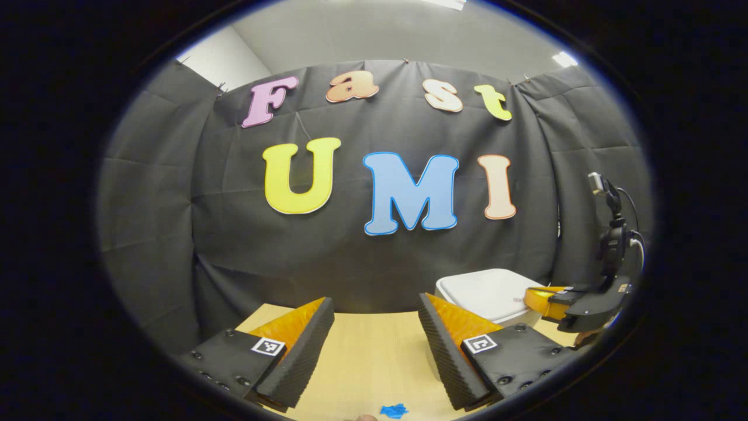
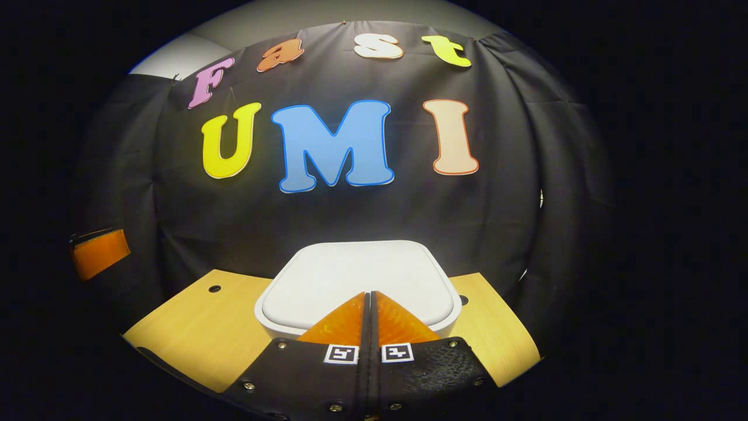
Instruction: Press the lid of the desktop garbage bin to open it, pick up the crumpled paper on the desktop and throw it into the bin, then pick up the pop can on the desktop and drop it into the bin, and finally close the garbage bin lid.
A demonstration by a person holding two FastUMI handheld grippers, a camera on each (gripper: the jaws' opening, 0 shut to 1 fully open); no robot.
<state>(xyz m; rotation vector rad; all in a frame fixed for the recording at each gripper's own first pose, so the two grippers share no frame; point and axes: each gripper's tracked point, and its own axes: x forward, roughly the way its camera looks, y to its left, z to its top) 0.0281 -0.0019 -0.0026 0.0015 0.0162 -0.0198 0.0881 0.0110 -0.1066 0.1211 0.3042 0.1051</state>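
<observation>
here the wooden table (image 2: 198,327) runs back to the black cloth wall, and the white garbage bin (image 2: 356,280) sits near its far edge with its lid down flat. in the right gripper view the right gripper (image 2: 369,295) has its jaws pressed together on nothing, tips over the near edge of the lid; whether they touch it i cannot tell. in the left gripper view the left gripper (image 1: 374,310) hangs over bare table left of the bin (image 1: 488,292), jaws wide apart. a small blue scrap (image 1: 394,410) lies on the table below it.
</observation>
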